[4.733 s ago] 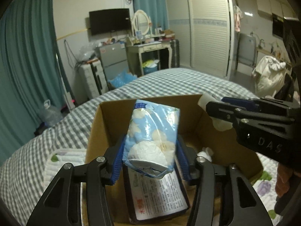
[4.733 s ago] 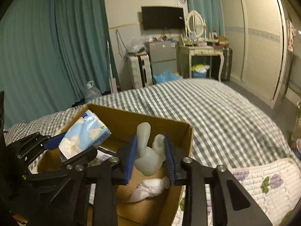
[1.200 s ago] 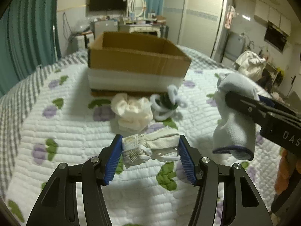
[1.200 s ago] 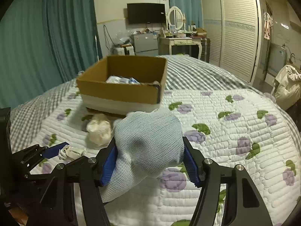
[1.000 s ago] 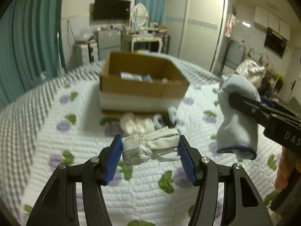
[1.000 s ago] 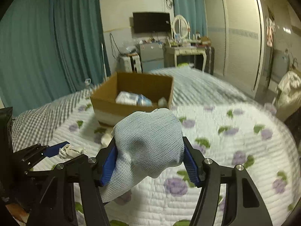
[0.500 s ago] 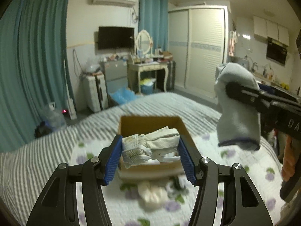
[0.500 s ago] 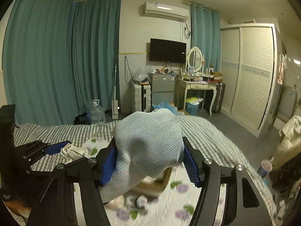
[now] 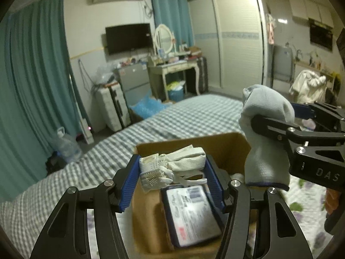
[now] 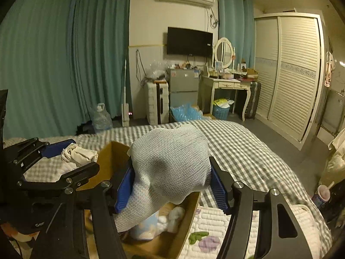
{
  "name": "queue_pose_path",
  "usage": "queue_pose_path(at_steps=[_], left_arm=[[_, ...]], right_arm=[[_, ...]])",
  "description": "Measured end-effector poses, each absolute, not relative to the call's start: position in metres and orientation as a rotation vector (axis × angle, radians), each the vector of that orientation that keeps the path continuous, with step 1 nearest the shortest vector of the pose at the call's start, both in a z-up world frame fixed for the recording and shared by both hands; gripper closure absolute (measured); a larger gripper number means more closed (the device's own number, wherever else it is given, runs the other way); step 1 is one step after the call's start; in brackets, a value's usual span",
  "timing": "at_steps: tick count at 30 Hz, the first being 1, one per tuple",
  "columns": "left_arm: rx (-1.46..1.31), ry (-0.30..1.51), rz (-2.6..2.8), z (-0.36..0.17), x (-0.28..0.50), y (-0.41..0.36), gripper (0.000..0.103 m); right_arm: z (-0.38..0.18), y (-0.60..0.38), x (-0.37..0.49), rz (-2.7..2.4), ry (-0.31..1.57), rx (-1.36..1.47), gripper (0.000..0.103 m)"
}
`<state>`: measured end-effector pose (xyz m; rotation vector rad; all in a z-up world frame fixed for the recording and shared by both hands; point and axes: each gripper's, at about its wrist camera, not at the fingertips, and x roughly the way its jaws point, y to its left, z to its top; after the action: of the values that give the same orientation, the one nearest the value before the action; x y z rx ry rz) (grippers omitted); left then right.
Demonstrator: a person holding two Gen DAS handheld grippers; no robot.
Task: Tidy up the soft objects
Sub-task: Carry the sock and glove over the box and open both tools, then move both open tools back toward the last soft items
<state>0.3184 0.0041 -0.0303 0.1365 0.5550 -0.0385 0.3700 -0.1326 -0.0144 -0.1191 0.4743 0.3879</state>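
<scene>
Both held level over the cardboard box [image 9: 226, 149] (side by side): left gripper [image 9: 172, 172] jaws clamped on white glove [image 9: 183, 161], right gripper [image 10: 170, 183] jaws squeezing grey sock [image 10: 170, 168].

My left gripper [image 9: 172, 172] has its jaws clamped on a bundle of white gloves [image 9: 172, 166] above the open cardboard box [image 9: 224, 149]. Beside it, my right gripper [image 9: 278, 116] grips a grey sock [image 9: 266, 151] over the box's right side.
</scene>
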Motion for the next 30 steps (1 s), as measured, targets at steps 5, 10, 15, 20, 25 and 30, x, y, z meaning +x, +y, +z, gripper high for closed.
queue_pose_path(at_steps=[5,10,15,20,25,30], left_arm=[[0.13,0.596,-0.043,-0.051,0.336,0.003,0.045],[0.095,0.615,-0.019,-0.053,0.334,-0.001,0.041],[0.143,0.571,0.046,-0.033,0.318,-0.01,0.017],[0.133,0.527,0.067,0.009,0.288,-0.007,0.017],[0.126,0.451,0.072,0.064,0.233,-0.004,0.014],[0.091,0.365,0.028,0.108,0.171,-0.001,0.01]], right_arm=[[-0.054,-0.127,0.403,0.413,0.545,-0.101,0.04],[-0.07,-0.128,0.405,0.425,0.566,-0.097,0.037],[-0.054,-0.143,0.39,0.403,0.517,-0.073,0.017],[-0.01,-0.159,0.36,0.372,0.465,-0.067,0.017],[0.05,-0.176,0.307,0.353,0.404,-0.084,0.009],[0.1,-0.186,0.247,0.343,0.377,-0.123,0.007]])
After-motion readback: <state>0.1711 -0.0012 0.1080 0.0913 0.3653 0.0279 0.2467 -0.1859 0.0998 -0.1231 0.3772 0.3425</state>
